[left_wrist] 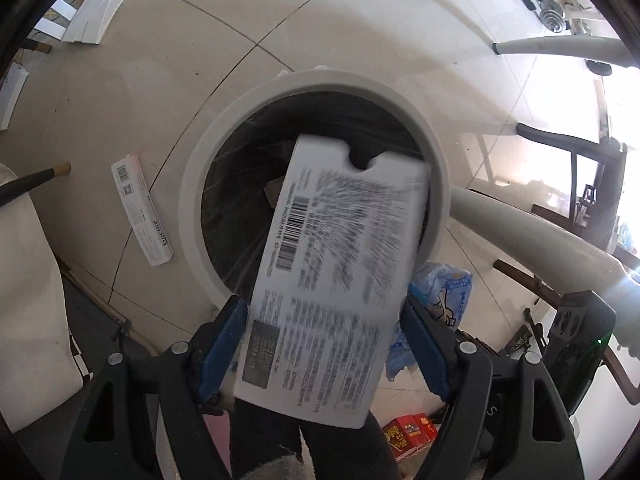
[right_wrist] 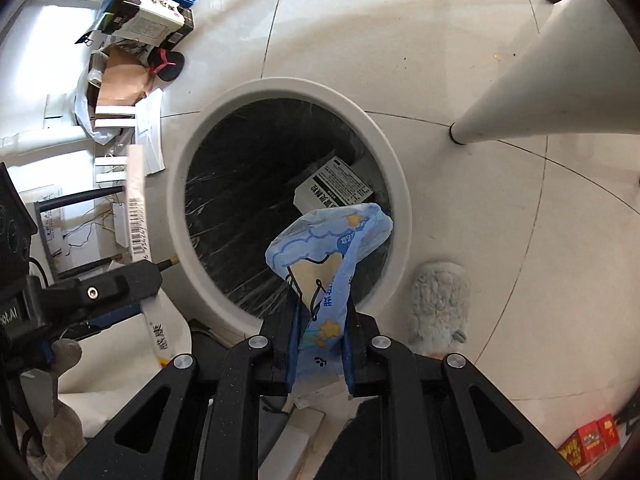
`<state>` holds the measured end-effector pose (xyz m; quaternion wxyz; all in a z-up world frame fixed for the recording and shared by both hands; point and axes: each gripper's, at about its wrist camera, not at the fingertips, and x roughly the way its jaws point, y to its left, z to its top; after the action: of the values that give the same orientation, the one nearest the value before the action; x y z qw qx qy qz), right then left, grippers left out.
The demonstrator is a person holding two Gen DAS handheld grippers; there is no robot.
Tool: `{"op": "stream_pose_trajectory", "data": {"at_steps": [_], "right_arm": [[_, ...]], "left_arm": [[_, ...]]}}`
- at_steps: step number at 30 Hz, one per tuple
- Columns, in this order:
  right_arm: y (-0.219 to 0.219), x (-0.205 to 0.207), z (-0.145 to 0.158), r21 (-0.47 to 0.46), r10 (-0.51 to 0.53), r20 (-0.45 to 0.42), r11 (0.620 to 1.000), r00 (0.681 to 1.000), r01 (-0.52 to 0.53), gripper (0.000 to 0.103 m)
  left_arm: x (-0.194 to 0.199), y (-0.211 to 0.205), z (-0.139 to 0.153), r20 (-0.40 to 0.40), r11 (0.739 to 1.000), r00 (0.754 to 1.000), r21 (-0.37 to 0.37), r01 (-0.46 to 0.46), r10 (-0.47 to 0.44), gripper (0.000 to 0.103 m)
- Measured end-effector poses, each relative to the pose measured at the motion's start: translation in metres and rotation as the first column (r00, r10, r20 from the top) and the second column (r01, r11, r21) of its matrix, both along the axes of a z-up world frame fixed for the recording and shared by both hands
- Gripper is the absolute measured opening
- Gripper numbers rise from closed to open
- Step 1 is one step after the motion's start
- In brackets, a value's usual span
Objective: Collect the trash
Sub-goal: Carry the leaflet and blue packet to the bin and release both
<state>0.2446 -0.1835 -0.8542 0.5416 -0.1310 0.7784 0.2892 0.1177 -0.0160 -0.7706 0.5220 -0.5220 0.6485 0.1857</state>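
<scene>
Take the bin point(left_wrist: 316, 80) on the floor as your landmark. Your left gripper point(left_wrist: 324, 320) holds a box point(left_wrist: 340, 264) over its near rim; your right gripper point(right_wrist: 320, 316) holds a wrapper point(right_wrist: 328, 240) above its opening. A carton point(right_wrist: 334, 186) lies inside. A long box point(left_wrist: 142, 216) lies left of the bin, a table leg point(right_wrist: 532, 80) right.

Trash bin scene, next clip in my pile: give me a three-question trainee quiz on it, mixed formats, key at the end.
1. True or false: the right gripper is shut on the blue wrapper.
2. What does the left gripper have between its pads? A) white box B) red box C) slipper
3. Fill in: the bin is lined with a ___ bag.

Key: 1 true; 2 A; 3 black.
</scene>
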Motion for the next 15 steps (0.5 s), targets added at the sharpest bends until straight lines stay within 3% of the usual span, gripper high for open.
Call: {"op": "stream_pose_trajectory", "data": {"at_steps": [1, 3, 4, 9, 11, 15], "right_arm": [[0.002, 0.0, -0.005, 0.0, 0.001, -0.008, 1.0, 1.0, -0.001, 0.021], [0.001, -0.001, -0.009, -0.007, 0.004, -0.012, 1.0, 1.0, -0.004, 0.034], [0.0, -0.002, -0.011, -0.006, 0.0, -0.02, 1.0, 1.0, 0.0, 0.047], [0.001, -0.004, -0.009, -0.011, -0.005, -0.003, 1.0, 1.0, 0.005, 0.082], [0.001, -0.005, -0.003, -0.013, -0.001, 0.011, 1.0, 1.0, 0.002, 0.092], [0.005, -0.006, 0.015, -0.031, 0.019, 0.058, 0.999, 0.998, -0.017, 0.097]], "left_arm": [[0.0, -0.001, -0.001, -0.001, 1.0, 1.0, -0.003, -0.004, 0.004, 0.088], [-0.003, -0.002, 0.001, -0.009, 1.0, 1.0, 0.004, -0.003, 0.003, 0.096], [-0.005, -0.001, 0.002, -0.012, 1.0, 1.0, 0.01, -0.002, 0.002, 0.097], [-0.016, 0.0, 0.016, -0.036, 0.998, 0.999, 0.066, 0.012, -0.01, 0.097], [-0.021, 0.001, 0.026, -0.059, 0.993, 0.998, 0.113, 0.034, -0.027, 0.097], [-0.028, -0.003, 0.048, -0.132, 0.958, 0.989, 0.267, 0.107, -0.073, 0.097]]}}
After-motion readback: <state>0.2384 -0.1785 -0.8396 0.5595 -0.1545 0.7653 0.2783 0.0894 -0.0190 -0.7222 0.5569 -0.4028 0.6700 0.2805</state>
